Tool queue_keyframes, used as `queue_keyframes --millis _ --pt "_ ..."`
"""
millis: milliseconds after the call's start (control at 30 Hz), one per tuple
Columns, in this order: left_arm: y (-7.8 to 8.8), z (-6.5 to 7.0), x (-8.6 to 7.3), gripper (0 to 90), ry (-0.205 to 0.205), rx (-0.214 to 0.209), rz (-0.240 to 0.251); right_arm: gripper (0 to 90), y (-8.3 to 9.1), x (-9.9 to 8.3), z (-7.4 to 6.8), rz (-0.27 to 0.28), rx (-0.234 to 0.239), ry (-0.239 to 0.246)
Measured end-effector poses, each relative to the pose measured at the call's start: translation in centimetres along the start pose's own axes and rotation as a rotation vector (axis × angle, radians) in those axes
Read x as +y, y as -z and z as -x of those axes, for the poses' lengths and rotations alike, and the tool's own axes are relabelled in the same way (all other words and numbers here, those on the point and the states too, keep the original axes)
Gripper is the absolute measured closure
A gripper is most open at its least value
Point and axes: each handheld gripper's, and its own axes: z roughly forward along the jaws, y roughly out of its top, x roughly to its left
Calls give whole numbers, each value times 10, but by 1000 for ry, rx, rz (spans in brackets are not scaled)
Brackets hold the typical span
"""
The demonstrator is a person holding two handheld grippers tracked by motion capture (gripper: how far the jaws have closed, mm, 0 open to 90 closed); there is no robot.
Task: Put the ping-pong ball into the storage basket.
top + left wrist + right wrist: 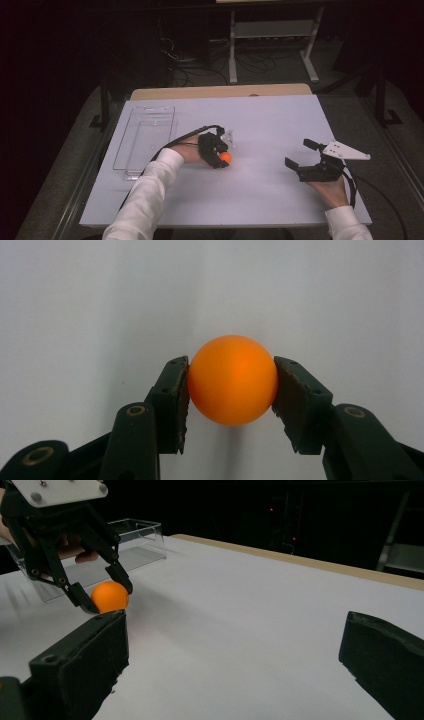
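Judging by its smooth, seamless orange shell and small round form, the table-tennis ball (233,380) looks very light, hollow and thin-walled, so it should need only a gentle squeeze; too hard a pinch could dent it, and its glossy curve offers little for the pads to bite on, so it may well pop out if the grip sits off centre. The sound place to take it is across its widest line, on two opposite sides, and that is how the left tongs (231,390) have it now: in the left gripper view the two dark pads press on the ball's left and right flanks at about mid-height, with most of the ball standing proud beyond the pad tips. From the high view the ball (226,158) sits at the tip of the left tongs (223,159), low over or on the white surface (260,125); whether it touches I cannot tell. It lies to the right of the clear plastic bin (145,140), well clear of it, and between that bin and the right tongs (301,154). The right tongs hold nothing, their jaws spread wide and resting low by the surface well apart from the ball (109,596), which shows beyond their left jaw in the right gripper view.
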Motion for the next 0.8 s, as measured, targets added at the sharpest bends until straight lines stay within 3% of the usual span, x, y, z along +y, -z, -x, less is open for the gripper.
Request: queue_keyframes --millis 800 --pt "47 -10 1 507 32 54 15 0 1 0 -1 -1 4 1"
